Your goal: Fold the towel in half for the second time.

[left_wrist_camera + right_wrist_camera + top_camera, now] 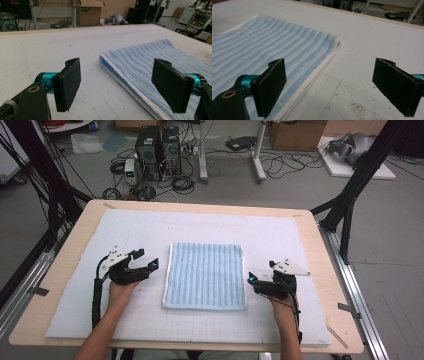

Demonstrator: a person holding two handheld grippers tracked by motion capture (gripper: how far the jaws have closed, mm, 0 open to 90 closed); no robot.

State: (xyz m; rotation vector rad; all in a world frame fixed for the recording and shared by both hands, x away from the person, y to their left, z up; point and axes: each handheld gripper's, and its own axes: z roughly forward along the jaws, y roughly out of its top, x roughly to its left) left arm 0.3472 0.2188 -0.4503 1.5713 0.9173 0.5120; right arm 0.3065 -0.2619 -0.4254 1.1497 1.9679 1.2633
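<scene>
One folded blue towel lies between two grippers, left and right, jaws wide.

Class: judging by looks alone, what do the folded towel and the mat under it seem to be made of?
Towel: likely cotton terry, matte, with fuzzy ribbed blue-and-white stripes and soft stacked edges. Mat: probably white foam or felt sheet, dull, faintly gridded, with scuffs and specks; which one is unclear.

Left hand-held gripper, right hand-held gripper: jaws apart.
</scene>
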